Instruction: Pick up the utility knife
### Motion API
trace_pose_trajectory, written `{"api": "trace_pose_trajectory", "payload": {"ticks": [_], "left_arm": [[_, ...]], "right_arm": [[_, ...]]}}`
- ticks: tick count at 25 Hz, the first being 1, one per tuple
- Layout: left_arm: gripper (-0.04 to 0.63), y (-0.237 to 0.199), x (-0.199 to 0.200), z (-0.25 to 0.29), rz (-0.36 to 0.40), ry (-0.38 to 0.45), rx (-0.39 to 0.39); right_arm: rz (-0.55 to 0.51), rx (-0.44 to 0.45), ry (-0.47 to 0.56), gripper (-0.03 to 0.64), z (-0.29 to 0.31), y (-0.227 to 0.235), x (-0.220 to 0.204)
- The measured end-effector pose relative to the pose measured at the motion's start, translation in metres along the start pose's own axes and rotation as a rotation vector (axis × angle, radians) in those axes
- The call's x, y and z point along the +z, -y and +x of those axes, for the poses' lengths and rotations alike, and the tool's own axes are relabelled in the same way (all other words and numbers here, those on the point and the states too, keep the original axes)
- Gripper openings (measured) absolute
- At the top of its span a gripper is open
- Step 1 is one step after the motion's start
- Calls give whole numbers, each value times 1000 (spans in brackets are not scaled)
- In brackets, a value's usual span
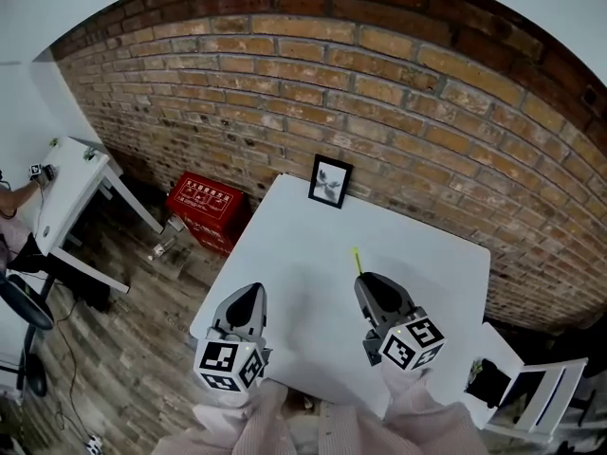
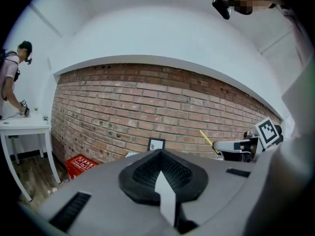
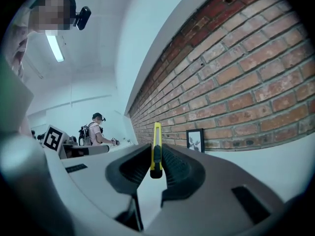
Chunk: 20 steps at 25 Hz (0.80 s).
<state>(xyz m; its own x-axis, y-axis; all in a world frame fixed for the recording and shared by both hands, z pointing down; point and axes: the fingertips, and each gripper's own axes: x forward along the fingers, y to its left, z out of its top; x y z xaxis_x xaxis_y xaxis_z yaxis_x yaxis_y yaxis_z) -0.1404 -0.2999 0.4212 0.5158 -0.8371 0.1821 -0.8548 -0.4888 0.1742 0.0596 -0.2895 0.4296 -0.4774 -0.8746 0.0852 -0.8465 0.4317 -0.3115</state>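
The yellow utility knife (image 1: 358, 260) is clamped edge-on between the black pads of my right gripper (image 1: 371, 284), its tip sticking out forward over the white table (image 1: 303, 254). In the right gripper view the knife (image 3: 156, 149) stands upright between the jaws of the gripper (image 3: 156, 157), lifted off the table. My left gripper (image 1: 250, 294) hangs beside it over the table's left part, jaws together with nothing in them (image 2: 160, 155). From the left gripper view the knife (image 2: 206, 138) pokes out of the right gripper (image 2: 231, 145).
A framed picture (image 1: 330, 181) leans against the brick wall (image 1: 427, 112) at the table's far edge. A red crate (image 1: 207, 205) lies on the floor at the left, near a white side table (image 1: 71, 183) where a person (image 2: 12, 77) stands. A chair (image 1: 536, 396) is at the lower right.
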Motion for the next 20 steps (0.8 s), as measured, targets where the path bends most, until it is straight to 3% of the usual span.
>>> {"api": "trace_pose_trajectory", "payload": {"ticks": [20], "left_arm": [[-6, 0, 49, -46, 70, 116, 54]], "right_arm": [[-50, -1, 197, 67, -46, -13, 80]]}}
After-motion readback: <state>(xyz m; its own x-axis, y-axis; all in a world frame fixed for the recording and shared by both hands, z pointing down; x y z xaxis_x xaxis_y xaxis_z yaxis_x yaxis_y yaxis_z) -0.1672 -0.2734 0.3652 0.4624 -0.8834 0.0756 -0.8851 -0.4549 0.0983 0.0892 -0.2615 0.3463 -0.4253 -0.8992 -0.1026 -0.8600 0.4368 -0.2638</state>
